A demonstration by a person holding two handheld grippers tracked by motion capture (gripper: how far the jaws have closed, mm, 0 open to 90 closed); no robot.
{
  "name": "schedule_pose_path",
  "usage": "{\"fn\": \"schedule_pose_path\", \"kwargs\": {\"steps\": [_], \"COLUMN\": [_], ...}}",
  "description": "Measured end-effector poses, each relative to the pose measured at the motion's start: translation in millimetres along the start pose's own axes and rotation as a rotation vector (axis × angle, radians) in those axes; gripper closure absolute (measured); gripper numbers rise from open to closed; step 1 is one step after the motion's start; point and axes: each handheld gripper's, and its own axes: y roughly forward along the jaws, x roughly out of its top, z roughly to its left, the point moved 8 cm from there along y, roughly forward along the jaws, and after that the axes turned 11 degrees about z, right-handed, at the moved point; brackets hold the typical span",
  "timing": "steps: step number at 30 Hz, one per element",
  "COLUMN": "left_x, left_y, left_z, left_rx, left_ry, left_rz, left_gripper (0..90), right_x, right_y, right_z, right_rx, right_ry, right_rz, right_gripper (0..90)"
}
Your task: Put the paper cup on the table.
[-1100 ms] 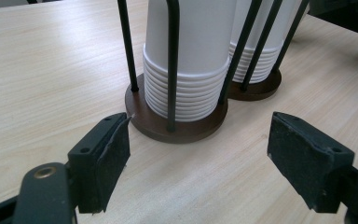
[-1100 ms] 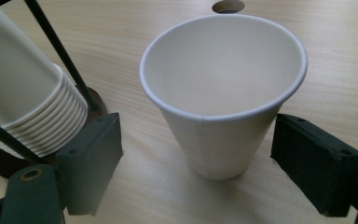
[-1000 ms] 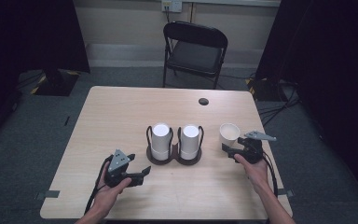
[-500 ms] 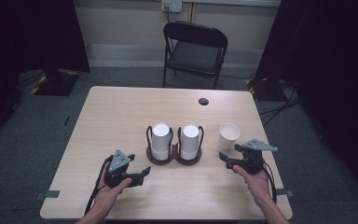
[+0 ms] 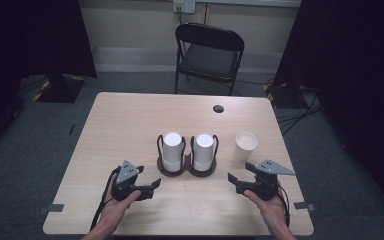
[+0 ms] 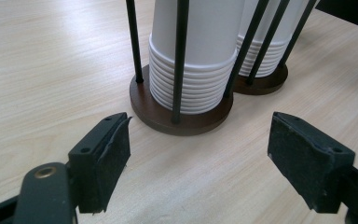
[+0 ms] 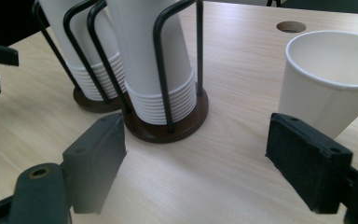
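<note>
A wire holder on a brown double base [image 5: 186, 172] stands mid-table with two upside-down stacks of white paper cups [image 5: 172, 149] [image 5: 204, 151]. A single white cup [image 5: 245, 145] stands upright to its right, apart from it. My left gripper [image 5: 154, 184] lies near the front left, open, its jaws facing the left stack [image 6: 193, 56] with nothing between them [image 6: 198, 149]. My right gripper [image 5: 233, 182] is at the front right, short of the single cup [image 7: 328, 79]. It stands open and empty [image 7: 196, 154], its jaws having just been opening.
A round cable hole [image 5: 218, 108] sits in the tabletop near the far edge. A black folding chair [image 5: 210, 55] stands beyond the table. Cables trail from both grippers over the near edge.
My right gripper has drawn back from beside the single cup toward the near edge. The cup has stayed in place. The left gripper has not moved.
</note>
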Motion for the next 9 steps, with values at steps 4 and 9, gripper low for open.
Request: {"fn": "schedule_pose_path", "kwargs": {"steps": [4, 9], "left_x": [0.8, 0.3], "left_y": [0.7, 1.8], "left_z": [-0.9, 0.4], "left_rx": [-0.005, -0.002], "left_ry": [0.003, 0.005], "left_rz": [0.0, 0.004], "left_gripper": [20.8, 20.9], "right_x": [-6.0, -9.1], "right_y": [-0.2, 5.5], "right_z": [8.7, 15.5], "right_rx": [-0.011, 0.009], "right_ry": [-0.031, -0.028], "right_rz": [0.01, 0.021], "right_gripper": [18.6, 17.7]}}
